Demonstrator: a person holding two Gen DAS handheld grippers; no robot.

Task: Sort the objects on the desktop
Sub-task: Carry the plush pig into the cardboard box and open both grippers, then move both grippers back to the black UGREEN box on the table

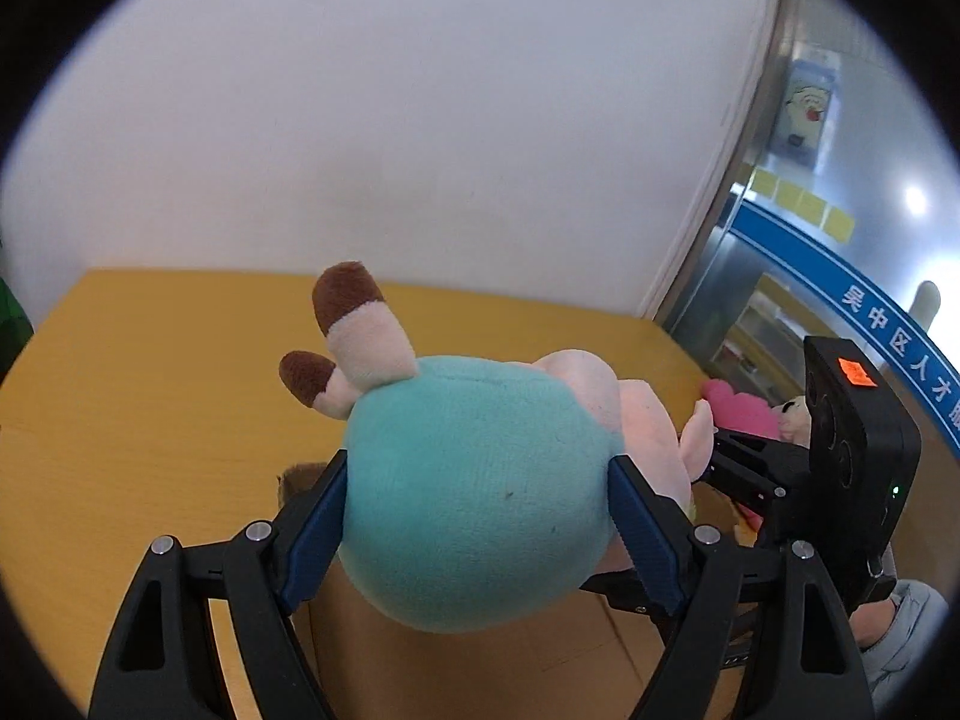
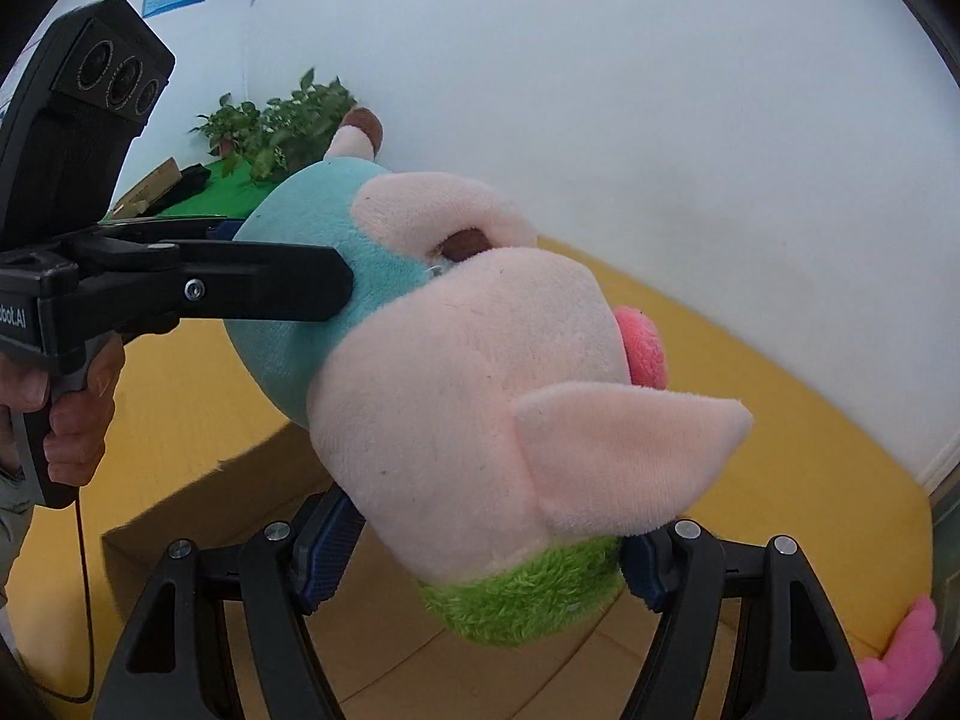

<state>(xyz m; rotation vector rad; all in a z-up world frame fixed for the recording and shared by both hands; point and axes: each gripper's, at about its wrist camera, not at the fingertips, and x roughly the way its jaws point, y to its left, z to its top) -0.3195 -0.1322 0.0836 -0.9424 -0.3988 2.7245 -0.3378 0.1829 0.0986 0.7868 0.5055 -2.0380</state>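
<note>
**Plush pig gripped at both ends above the yellow desk**

Left wrist view: left gripper [image 1: 480, 516] clamped on the teal body of the plush pig [image 1: 474, 480], raised over the yellow desk [image 1: 150, 390]; brown-tipped legs pointing away; pink plush toy [image 1: 744, 408] beyond.

Right wrist view: right gripper [image 2: 480, 564] clenched around the pig's head, above a cardboard box [image 2: 198, 510].

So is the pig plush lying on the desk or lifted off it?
Lifted: both grippers clamp the pig plush above the yellow desk.

Plush pigs you hold: one [image 1: 474, 492]
Pink plush toys on your table: one [image 1: 741, 408]
Cardboard boxes: one [image 2: 198, 516]
Grippers: two [image 1: 480, 534] [image 2: 480, 564]
</note>
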